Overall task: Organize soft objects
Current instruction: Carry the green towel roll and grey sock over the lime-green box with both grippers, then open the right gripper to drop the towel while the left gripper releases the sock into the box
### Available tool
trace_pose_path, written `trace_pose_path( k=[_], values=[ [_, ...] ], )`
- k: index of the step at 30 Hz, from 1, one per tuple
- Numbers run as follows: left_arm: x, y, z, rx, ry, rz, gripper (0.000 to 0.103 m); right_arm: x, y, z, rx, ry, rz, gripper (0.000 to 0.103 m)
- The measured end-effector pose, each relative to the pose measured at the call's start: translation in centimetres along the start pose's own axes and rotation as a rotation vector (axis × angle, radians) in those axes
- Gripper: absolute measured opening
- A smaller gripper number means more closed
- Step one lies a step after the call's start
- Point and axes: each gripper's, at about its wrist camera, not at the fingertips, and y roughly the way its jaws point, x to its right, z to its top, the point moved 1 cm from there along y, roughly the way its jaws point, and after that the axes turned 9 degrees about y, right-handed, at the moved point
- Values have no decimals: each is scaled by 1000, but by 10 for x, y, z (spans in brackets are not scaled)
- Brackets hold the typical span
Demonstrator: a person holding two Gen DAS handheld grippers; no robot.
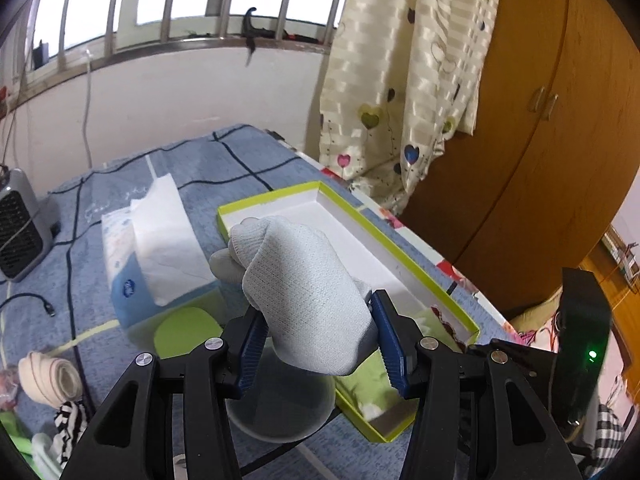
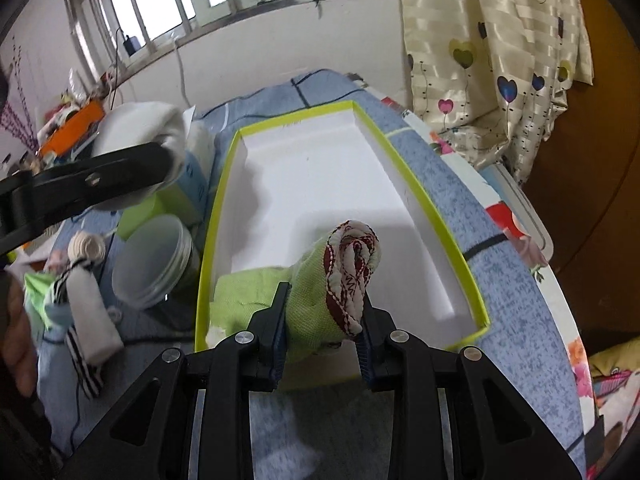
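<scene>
The right hand-held gripper (image 2: 322,330), clamped on a rolled green sock (image 2: 320,304), hung over the box's (image 2: 436,208) near end, nearer than the left hand-held gripper (image 1: 316,344), which gripped a grey sock (image 1: 304,292).

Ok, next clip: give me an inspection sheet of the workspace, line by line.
Surface: blue checked cloth over a table.
Job's things: green-rimmed box, white inside, a green cloth at its near end; grey sock; green sock roll with a red-and-white core; beige roll and striped socks at the left.
Clutter: tissue pack, clear-lidded jar, small heater.
Grippers: left gripper shut on the grey sock; right gripper shut on the green sock roll, over the box's near end.
Cables: black cable on the cloth; white cable down the wall.
Surroundings: barred window, heart-print curtain, wooden wardrobe.
</scene>
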Motion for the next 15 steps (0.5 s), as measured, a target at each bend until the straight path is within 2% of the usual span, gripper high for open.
trace_pose_path(
  k=[12,15],
  values=[
    [27,24,2,-62,54,-21,51,4,-17,-16,-81,-83,8,30],
    [34,30,0,-84,76,-17,51,5,-18,-17,-81,-85,10,34]
  ],
)
